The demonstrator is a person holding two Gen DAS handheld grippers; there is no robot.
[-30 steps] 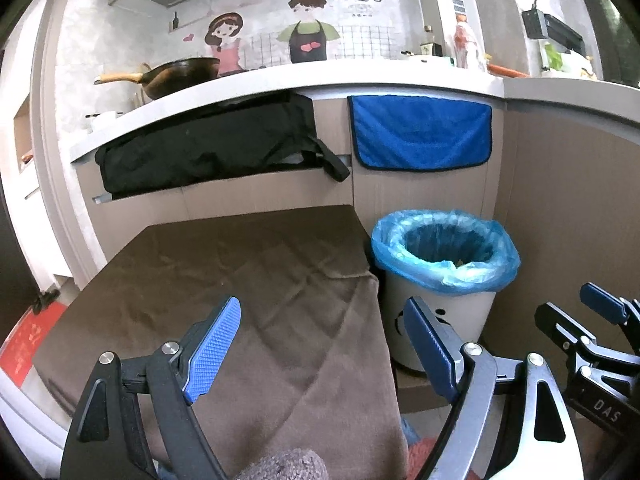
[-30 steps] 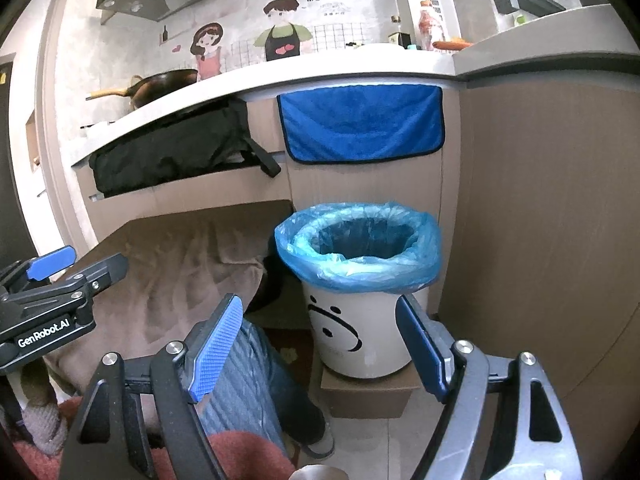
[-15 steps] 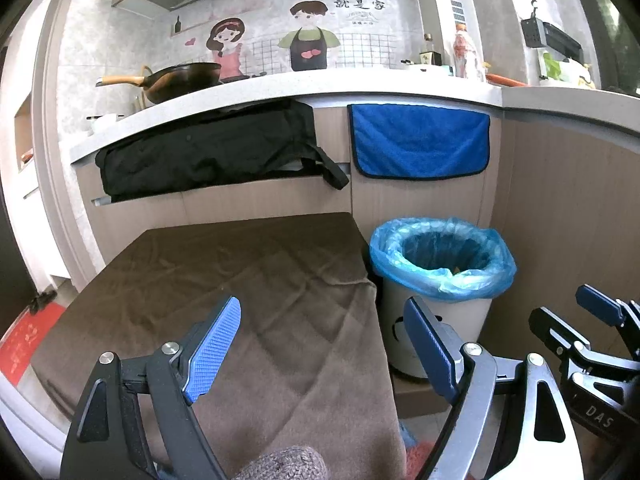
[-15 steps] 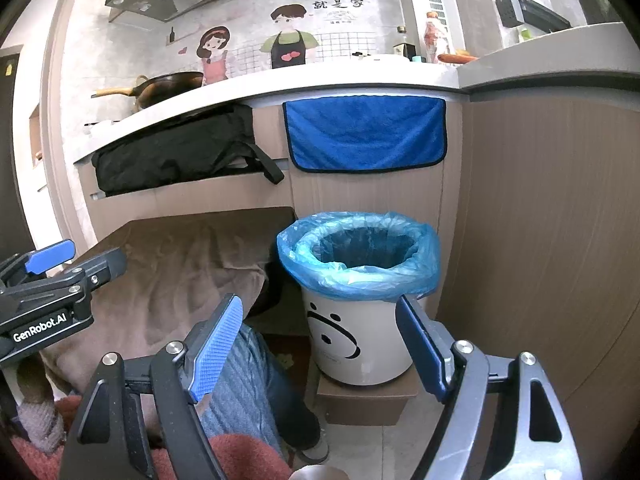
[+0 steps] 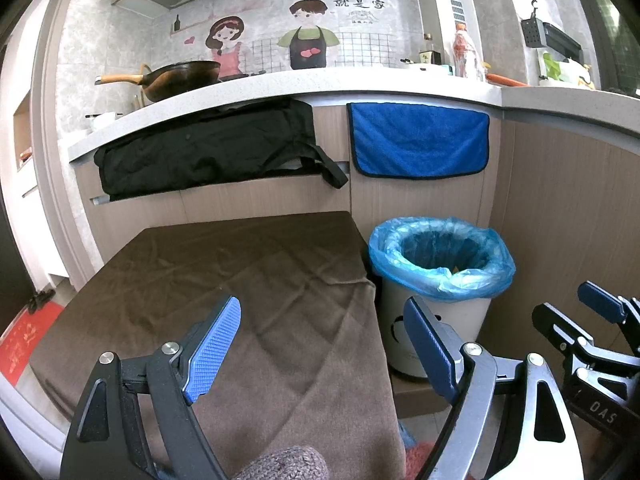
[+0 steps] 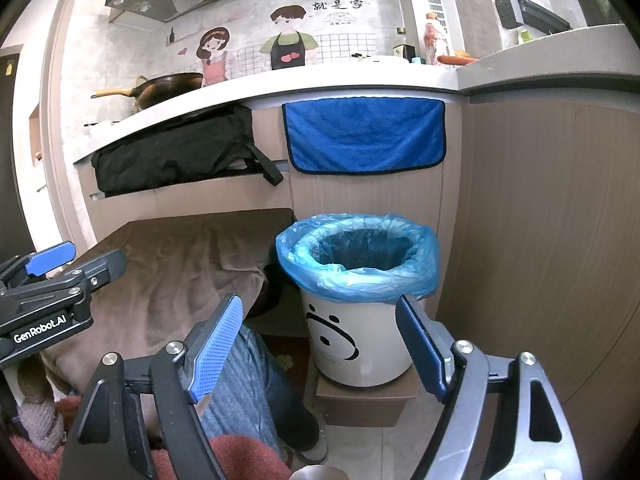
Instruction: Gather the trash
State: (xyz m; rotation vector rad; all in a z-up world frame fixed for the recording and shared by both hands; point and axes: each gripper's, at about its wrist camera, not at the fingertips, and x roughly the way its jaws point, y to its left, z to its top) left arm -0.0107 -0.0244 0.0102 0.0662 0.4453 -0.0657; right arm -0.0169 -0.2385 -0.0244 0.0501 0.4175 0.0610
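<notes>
both views have lifted slightly, the left gripper [image 5: 322, 344] and right gripper [image 6: 318, 340] holding their fingers wide apart and empty, the bin [image 6: 360, 304] at centre frame beside the cloth-covered bench [image 5: 240, 280].

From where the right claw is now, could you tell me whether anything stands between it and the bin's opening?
Nothing visible does. The right claw is open and empty, and the bin with its blue liner stands uncovered straight ahead; the cloth-covered table lies off to the left.
</notes>
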